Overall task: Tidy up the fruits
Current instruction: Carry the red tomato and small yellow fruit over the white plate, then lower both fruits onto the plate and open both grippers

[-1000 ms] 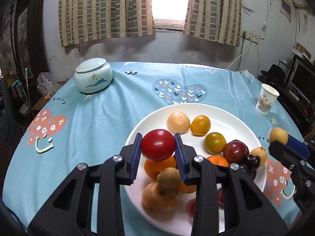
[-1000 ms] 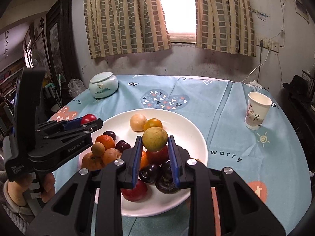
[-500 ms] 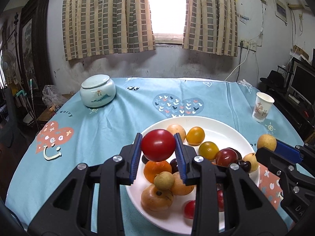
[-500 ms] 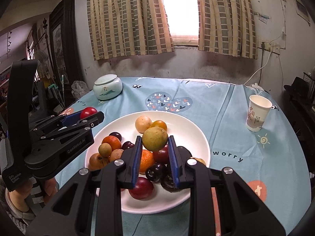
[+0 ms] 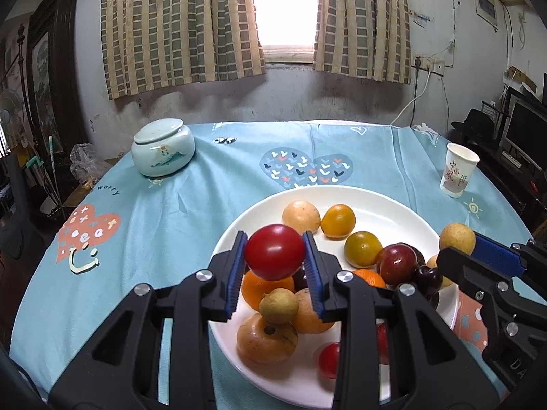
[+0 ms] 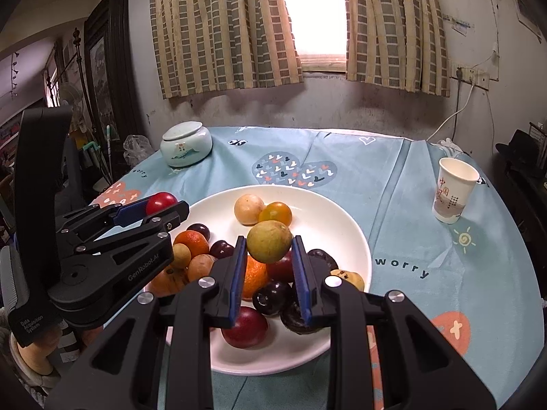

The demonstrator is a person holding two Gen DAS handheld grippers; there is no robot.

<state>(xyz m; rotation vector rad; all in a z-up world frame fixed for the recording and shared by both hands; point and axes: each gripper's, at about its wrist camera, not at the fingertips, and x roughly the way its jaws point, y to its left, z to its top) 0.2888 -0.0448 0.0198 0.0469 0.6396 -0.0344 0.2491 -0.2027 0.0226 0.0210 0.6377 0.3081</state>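
Note:
A white plate (image 5: 386, 201) (image 6: 342, 225) holds several fruits: oranges, yellow and dark plums, red ones. My left gripper (image 5: 275, 256) is shut on a red tomato (image 5: 275, 252) and holds it above the plate's near left part. It also shows at the left of the right wrist view (image 6: 160, 206). My right gripper (image 6: 268, 256) is shut on a yellow-green round fruit (image 6: 269, 241) above the plate's near middle. That fruit also shows at the right of the left wrist view (image 5: 457, 238).
A pale green lidded jar (image 5: 162, 152) (image 6: 186, 146) stands at the back left of the blue tablecloth (image 5: 143, 225). A paper cup (image 5: 458, 170) (image 6: 454, 189) stands at the right. The table edge runs close along the left and right.
Both grippers have risen and pulled back a little from the plate, each still holding its fruit. The fruits on the plate have not moved.

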